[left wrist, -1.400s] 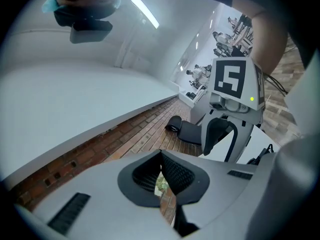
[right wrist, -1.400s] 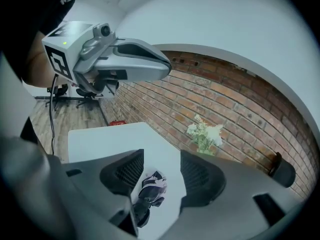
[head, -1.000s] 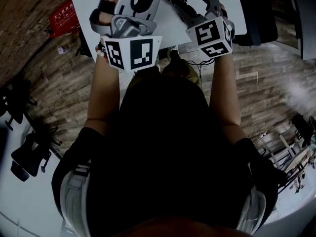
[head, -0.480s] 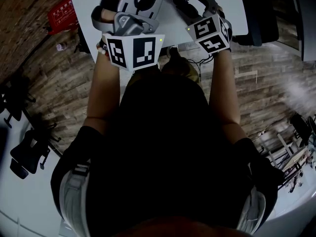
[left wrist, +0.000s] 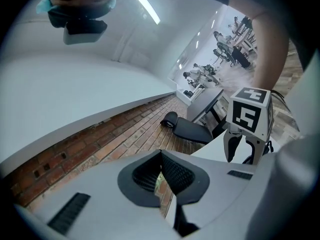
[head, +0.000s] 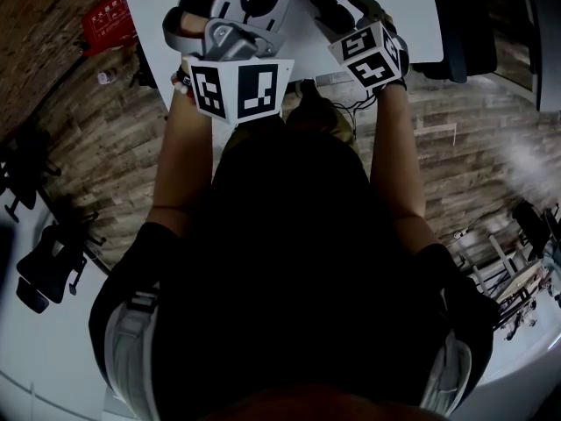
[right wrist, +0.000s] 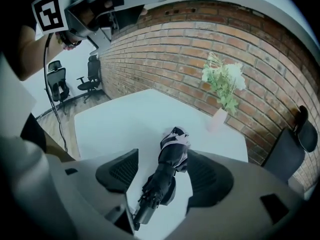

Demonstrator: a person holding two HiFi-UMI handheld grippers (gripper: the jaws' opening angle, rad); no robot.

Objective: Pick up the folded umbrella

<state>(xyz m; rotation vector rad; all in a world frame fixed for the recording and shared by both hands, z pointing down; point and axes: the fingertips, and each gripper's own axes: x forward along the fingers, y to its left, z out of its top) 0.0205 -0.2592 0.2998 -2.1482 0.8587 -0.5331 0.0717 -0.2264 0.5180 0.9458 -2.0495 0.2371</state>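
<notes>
The folded dark umbrella with pale lilac patches (right wrist: 172,151) lies flat on the white bench (right wrist: 120,119), between the jaws of the right claw (right wrist: 162,174), with its narrow dark end nearest the claw's base. This claw is released: its jaws have just been opening, and the pads do not press the umbrella. The left claw (left wrist: 161,173) is clenched and empty. The umbrella is neither gripped nor lifted now, which fits a claw about to grasp or one letting go.

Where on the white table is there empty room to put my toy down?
The wide bare stretch of table between the umbrella and the edge toward the office chairs is free. So is the strip from the umbrella's tip to the far edge. It's crowded near the vase by the brick wall.
</notes>
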